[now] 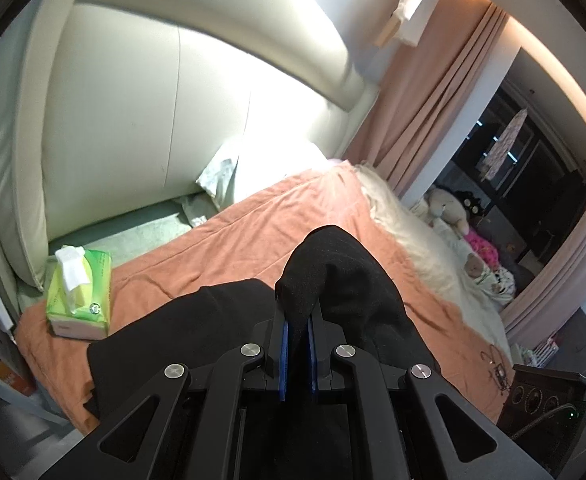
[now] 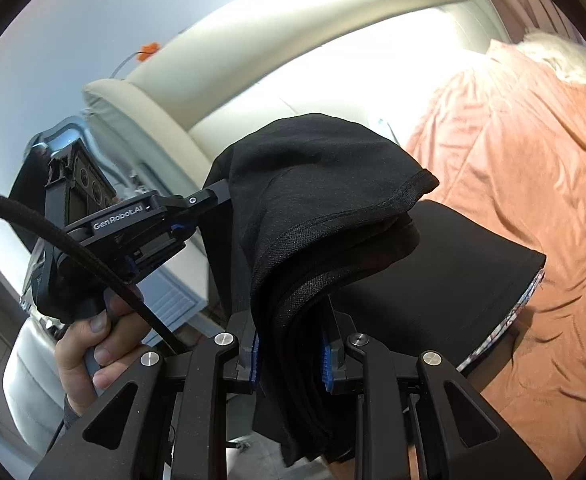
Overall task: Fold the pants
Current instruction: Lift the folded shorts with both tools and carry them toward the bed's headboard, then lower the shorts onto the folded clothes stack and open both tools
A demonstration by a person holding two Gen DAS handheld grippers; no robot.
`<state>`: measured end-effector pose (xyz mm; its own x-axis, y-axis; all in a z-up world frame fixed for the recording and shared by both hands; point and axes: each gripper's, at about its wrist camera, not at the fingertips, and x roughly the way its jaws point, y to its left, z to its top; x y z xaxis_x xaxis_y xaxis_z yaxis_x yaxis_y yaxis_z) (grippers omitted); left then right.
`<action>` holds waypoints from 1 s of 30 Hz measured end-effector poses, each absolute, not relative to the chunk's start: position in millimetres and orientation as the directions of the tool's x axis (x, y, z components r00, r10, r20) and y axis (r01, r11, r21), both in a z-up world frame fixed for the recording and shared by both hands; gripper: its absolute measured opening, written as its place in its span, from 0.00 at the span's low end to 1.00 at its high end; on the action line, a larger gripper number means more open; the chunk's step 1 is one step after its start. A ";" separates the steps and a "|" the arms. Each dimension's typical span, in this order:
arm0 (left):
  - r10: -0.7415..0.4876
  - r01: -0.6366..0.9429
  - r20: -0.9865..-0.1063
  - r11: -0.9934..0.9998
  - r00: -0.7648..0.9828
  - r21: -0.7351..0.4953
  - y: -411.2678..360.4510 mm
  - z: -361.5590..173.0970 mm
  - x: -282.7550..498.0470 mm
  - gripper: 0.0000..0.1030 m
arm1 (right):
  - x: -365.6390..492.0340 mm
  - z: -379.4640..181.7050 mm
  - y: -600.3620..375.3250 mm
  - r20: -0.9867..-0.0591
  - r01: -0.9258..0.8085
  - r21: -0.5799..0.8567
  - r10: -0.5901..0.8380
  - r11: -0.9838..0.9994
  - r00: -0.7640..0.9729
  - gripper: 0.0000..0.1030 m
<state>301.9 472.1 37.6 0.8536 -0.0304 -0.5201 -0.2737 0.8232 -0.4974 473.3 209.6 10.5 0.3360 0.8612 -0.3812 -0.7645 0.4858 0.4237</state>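
The black pants [image 1: 345, 276] hang bunched over my left gripper [image 1: 298, 320], which is shut on a fold of the cloth between its blue pads; more of the pants spreads to the left over the orange bedspread [image 1: 221, 248]. In the right wrist view my right gripper [image 2: 291, 354] is shut on a thick bundle of the black pants [image 2: 313, 200], several hemmed layers draped over the fingers. A lower part of the pants [image 2: 453, 276] lies flat on the orange bedspread [image 2: 533, 184]. The left gripper [image 2: 213, 200] shows at left, held by a hand [image 2: 93, 344], biting the same cloth.
A green tissue box [image 1: 81, 296] stands on the bed at left. The padded cream headboard [image 1: 153, 100] rises behind. A white fluffy blanket [image 1: 409, 236] and stuffed toys [image 1: 453, 208] lie along the far side. A dark cabinet [image 1: 545, 396] stands at the lower right.
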 end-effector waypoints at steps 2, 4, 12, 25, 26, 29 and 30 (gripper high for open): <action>-0.033 -0.285 -0.540 0.820 0.841 -0.495 473.9 24.7 319.8 0.07 | 491.8 2.2 211.0 -0.389 -0.753 0.433 0.856 0.496 0.340 0.19; -0.033 -0.297 -0.560 0.821 0.828 -0.488 474.0 13.0 336.2 0.07 | 510.4 -6.7 211.0 -0.395 -0.738 0.448 0.852 0.505 0.343 0.19; 0.015 -0.372 -0.641 0.824 0.768 -0.427 468.7 -15.0 371.2 0.53 | 563.9 -34.6 211.0 -0.453 -0.657 0.467 0.798 0.593 0.398 0.32; 0.050 -0.386 -0.637 0.831 0.769 -0.401 460.1 -24.6 299.1 0.57 | 577.7 -34.0 149.9 -0.415 -0.594 0.494 0.773 0.635 0.481 0.58; 0.051 -0.384 -0.636 0.833 0.770 -0.399 456.4 -23.3 298.4 0.57 | 572.5 -28.1 152.4 -0.406 -0.616 0.479 0.780 0.626 0.477 0.51; 0.049 -0.372 -0.624 0.839 0.780 -0.398 442.2 -17.5 291.7 0.55 | 561.1 -16.6 164.3 -0.397 -0.673 0.430 0.796 0.601 0.458 0.40; 0.047 -0.363 -0.621 0.844 0.782 -0.394 435.3 -15.1 290.4 0.54 | 557.7 -14.5 168.4 -0.397 -0.686 0.415 0.797 0.598 0.455 0.40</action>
<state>290.4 435.3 -15.1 0.7824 0.0469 -0.6210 -0.3635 0.8441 -0.3942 557.7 168.4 -14.5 0.4552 0.7971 -0.3968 -0.6857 0.5981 0.4148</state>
